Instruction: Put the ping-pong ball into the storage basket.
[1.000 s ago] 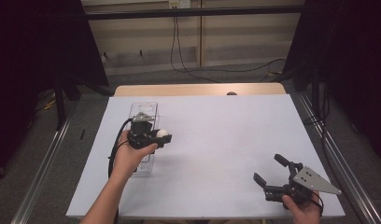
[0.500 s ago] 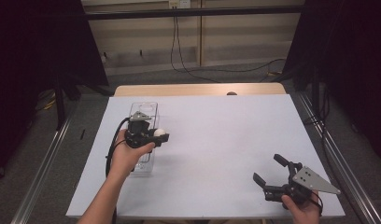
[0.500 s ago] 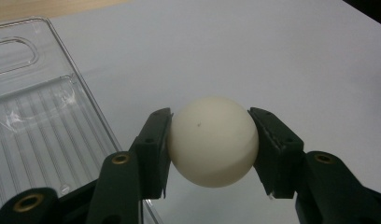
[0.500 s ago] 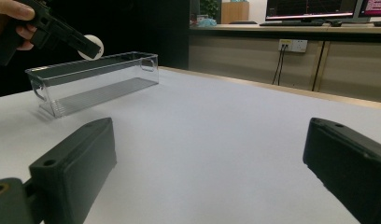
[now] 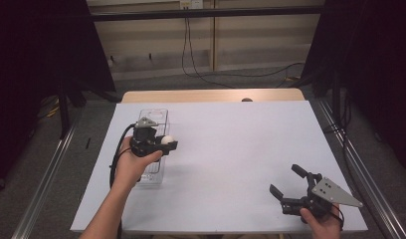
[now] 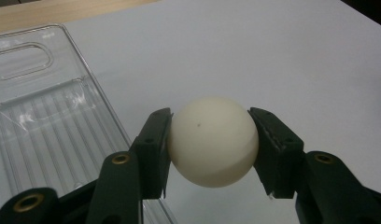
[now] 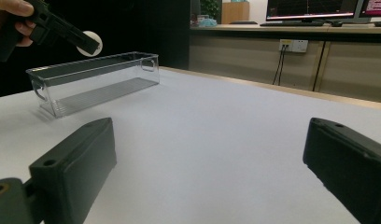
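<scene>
- One white ball point(image 6: 212, 141) sits clamped between the fingers of the left gripper point(image 5: 162, 143), left of centre in the high view, raised off the tabletop point(image 5: 241, 149).
- Picking it up looks done; what seems left is lowering it into the clear plastic bin point(image 5: 153, 115), which holds nothing visible.
- Seen from the right gripper view, the ball hangs at upper left above the bin's near end.
- Being round, the ball has no long axis; the bin's long side runs toward the top of the high view.
- At lower right, the right gripper point(image 5: 286, 185) rests with fingers spread wide, holding nothing.
</scene>
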{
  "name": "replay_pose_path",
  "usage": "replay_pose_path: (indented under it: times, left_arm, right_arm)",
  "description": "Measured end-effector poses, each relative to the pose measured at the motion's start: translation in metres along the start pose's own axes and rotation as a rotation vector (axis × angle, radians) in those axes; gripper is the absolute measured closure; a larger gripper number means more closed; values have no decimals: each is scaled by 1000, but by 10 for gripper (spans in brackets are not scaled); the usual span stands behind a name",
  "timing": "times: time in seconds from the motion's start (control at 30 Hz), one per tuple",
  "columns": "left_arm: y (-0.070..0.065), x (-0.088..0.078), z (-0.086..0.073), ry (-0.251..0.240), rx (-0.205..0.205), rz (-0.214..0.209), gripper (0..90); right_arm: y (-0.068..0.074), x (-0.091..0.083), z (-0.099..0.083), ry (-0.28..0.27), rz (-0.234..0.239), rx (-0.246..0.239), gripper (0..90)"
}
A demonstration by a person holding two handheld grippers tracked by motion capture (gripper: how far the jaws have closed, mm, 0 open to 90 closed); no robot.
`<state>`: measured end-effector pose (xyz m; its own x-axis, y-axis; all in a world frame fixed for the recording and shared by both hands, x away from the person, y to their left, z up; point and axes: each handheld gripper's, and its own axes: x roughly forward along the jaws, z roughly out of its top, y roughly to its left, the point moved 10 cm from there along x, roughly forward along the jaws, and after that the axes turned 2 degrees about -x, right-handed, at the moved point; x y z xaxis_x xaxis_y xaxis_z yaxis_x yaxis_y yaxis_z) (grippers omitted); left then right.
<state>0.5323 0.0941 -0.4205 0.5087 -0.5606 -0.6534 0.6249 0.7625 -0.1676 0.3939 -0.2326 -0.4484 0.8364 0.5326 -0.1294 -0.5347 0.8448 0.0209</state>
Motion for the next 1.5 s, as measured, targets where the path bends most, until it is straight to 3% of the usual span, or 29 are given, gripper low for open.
replay_pose_path:
  times: [0.57,1.43,1.5]
  left_arm:
    - [5,-2,2,-19,-7,11,511]
    - [17,-5,0,-6,-14,28,511]
    - [17,-5,1,-16,-28,29,511]
  right_arm:
    - [-1,-1,1,-3,-8,3,22]
    - [-2,-1,1,-5,-2,-4,22]
    - [-1,-1,1,-2,0,-1,22]
